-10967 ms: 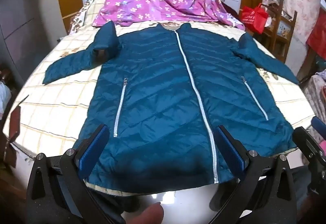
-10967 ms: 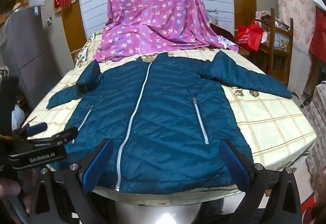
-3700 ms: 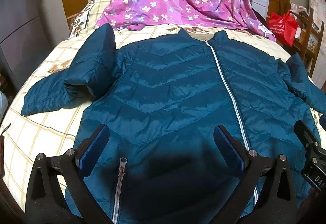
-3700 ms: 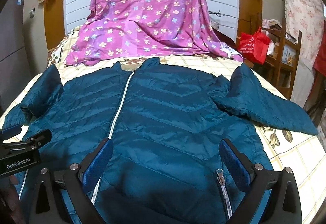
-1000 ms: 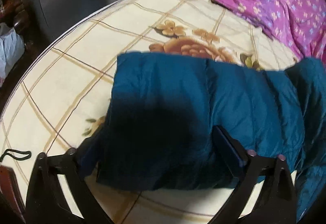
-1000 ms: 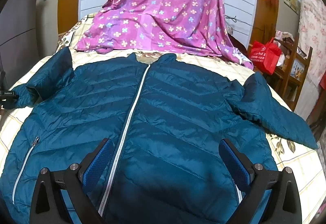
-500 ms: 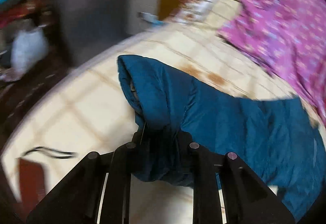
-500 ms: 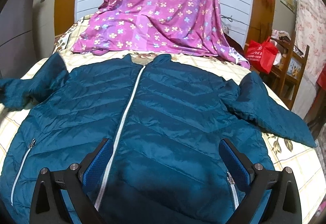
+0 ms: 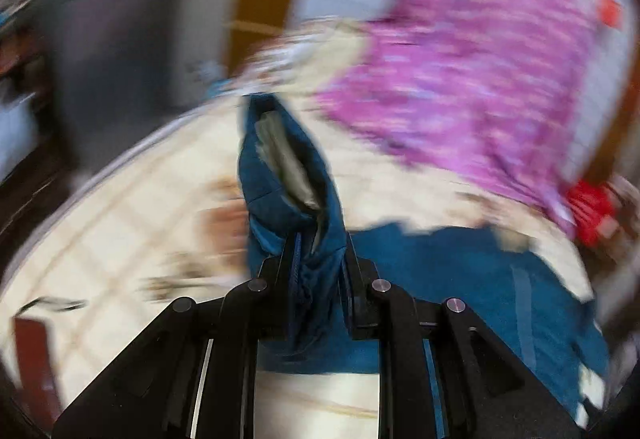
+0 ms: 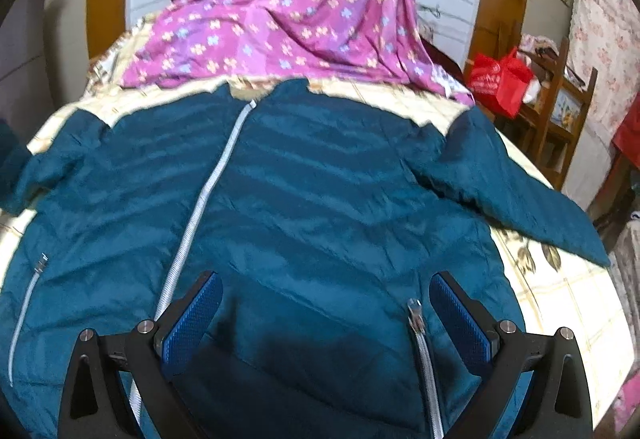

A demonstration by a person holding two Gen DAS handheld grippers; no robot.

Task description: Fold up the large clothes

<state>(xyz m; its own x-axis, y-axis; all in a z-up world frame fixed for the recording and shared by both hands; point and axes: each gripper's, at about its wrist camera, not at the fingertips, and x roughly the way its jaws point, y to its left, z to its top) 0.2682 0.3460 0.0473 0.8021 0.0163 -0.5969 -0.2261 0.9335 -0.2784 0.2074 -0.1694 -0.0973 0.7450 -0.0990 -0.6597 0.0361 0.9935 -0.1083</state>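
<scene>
1. The big teal quilted puffer jacket (image 10: 320, 207) is lying front-up on the cream checked bedspread with brown flower prints (image 10: 560, 291), filling most of the right wrist frame from the centre down to the bottom edge.
2. The jacket is zipped shut, with a silvery-white front zipper (image 10: 208, 199) running from the collar near the top centre down toward the lower left. Its shiny fabric has chevron-style stitched lines across it.
3. There's a slanted pocket zipper (image 10: 420, 343) at lower right, and another pocket zip (image 10: 24, 315) at the far left edge.
4. One sleeve (image 10: 520, 195) lies stretched out flat toward the right edge of the frame, resting on the bedspread.
5. The other sleeve end (image 9: 288, 175) is up off the bed in the middle of the left wrist frame. You can see the greyish lining inside the cuff opening. This view is pretty motion-blurred.
6. The left gripper (image 9: 316, 279) is clamped tight on that sleeve, with the fabric bunched between its black fingers.
7. The right gripper (image 10: 326, 315) sits at bottom centre of its frame, spread wide with blue pads (image 10: 192, 319) showing, holding nothing, just above the jacket's lower front.
8. A purple floral sheet (image 10: 288, 7) is draped behind the jacket at the top of the frame, with a red bag (image 10: 500, 79) at upper right.
</scene>
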